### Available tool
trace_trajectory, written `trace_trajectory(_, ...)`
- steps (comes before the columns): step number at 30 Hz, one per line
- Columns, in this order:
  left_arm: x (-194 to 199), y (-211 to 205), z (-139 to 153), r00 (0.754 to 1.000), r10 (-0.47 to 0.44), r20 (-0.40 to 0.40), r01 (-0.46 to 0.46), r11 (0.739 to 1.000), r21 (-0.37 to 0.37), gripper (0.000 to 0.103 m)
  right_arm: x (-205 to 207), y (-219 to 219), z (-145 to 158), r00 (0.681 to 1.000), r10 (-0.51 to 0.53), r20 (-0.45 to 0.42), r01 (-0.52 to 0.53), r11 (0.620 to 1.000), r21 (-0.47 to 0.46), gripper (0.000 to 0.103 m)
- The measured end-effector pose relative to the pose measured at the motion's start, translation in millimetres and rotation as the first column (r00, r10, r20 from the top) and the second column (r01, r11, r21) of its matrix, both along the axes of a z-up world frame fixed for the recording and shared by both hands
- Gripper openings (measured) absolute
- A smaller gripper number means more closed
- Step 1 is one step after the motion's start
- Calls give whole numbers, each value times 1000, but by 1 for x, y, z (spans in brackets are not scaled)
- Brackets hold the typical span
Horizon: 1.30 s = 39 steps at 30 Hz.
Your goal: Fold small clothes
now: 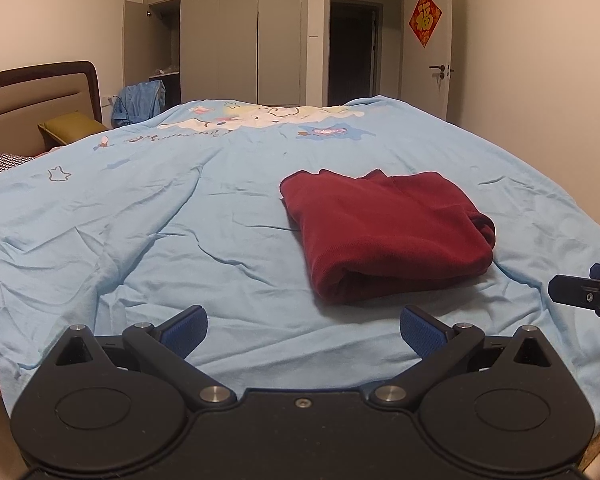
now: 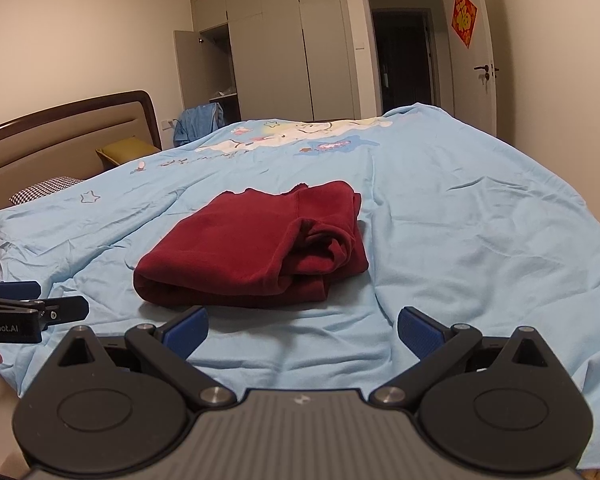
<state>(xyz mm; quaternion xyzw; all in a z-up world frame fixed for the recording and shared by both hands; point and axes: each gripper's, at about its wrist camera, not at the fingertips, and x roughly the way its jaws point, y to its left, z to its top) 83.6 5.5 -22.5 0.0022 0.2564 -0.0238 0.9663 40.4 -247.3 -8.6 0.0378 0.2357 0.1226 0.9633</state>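
A dark red garment [image 1: 384,232] lies folded into a thick bundle on the light blue bedspread [image 1: 180,216]. It also shows in the right wrist view [image 2: 256,248], with a bunched fold at its right end. My left gripper [image 1: 304,330] is open and empty, low over the bed's near edge, short of the bundle and a little left of it. My right gripper [image 2: 302,330] is open and empty, just short of the bundle's near edge. Each gripper shows at the side of the other's view: the right one [image 1: 588,290], the left one [image 2: 32,304].
The bedspread [image 2: 460,220] is wrinkled and has a cartoon print at the far side. A headboard [image 1: 40,92], an olive pillow [image 1: 72,126] and a checked pillow [image 2: 44,190] are at the left. A wardrobe [image 1: 240,36] and an open doorway [image 2: 404,48] stand behind.
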Motion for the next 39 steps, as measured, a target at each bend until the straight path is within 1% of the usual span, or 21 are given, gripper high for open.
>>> trace_trajectory(28, 2, -3, -4, 1000, -3, -17, 3, 1000, -3, 102, 1, 0, -3, 1000, 1, -10, -1, 1000, -1, 103)
trace_trajectory(39, 2, -2, -6, 1000, -2, -31, 2, 1000, -16, 102, 1, 0, -3, 1000, 0, -11, 0, 1000, 0, 103)
